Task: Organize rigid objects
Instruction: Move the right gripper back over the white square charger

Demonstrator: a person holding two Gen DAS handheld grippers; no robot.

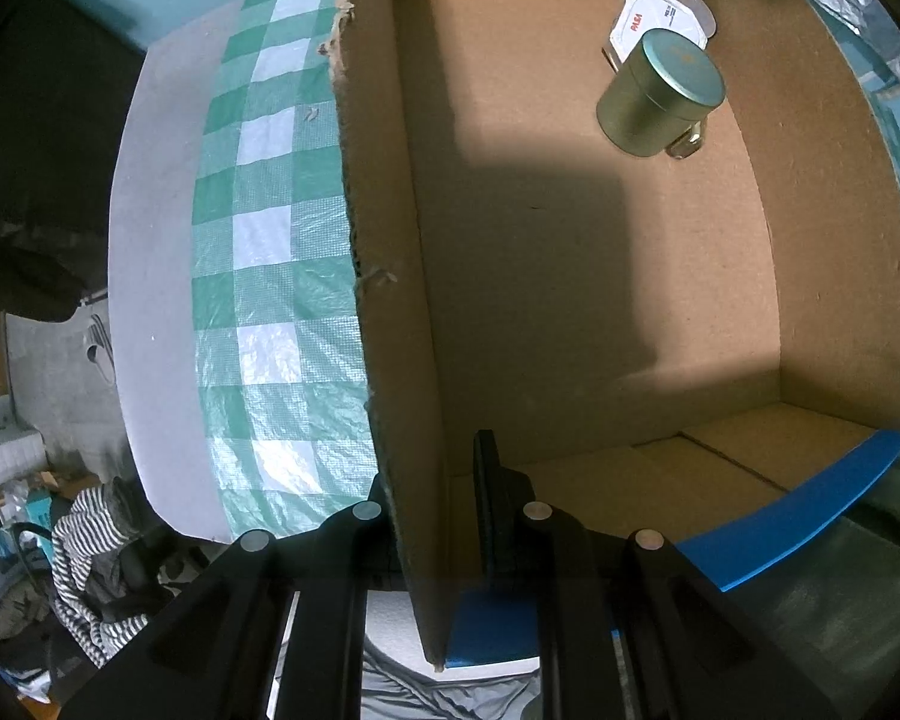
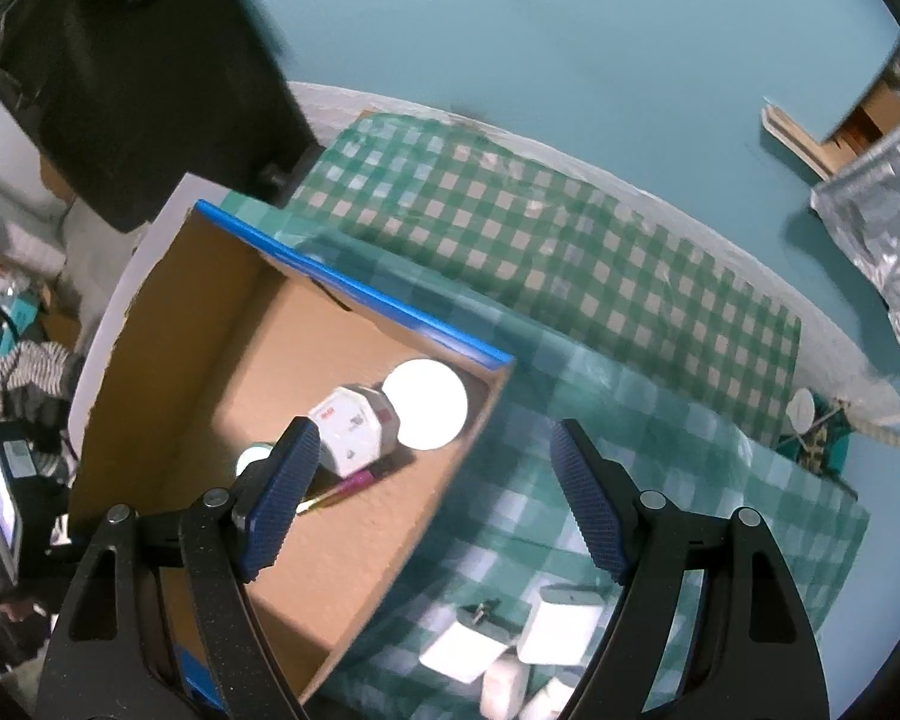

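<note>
Table: green checked cloth [image 2: 570, 252] under a cardboard box [image 1: 384, 276].
Left gripper [image 1: 450, 516]: pinches the box wall shut.
Right gripper [image 2: 435, 498]: wide open, holds nothing.
White blocks [image 2: 510, 642]: on the cloth beside the box; probably light, hard, smooth. Grab flat sides.
Writing: red letters on white pack [image 1: 648, 21], maybe "PASA".
Green tin [image 1: 660, 96]: inside box.
</note>
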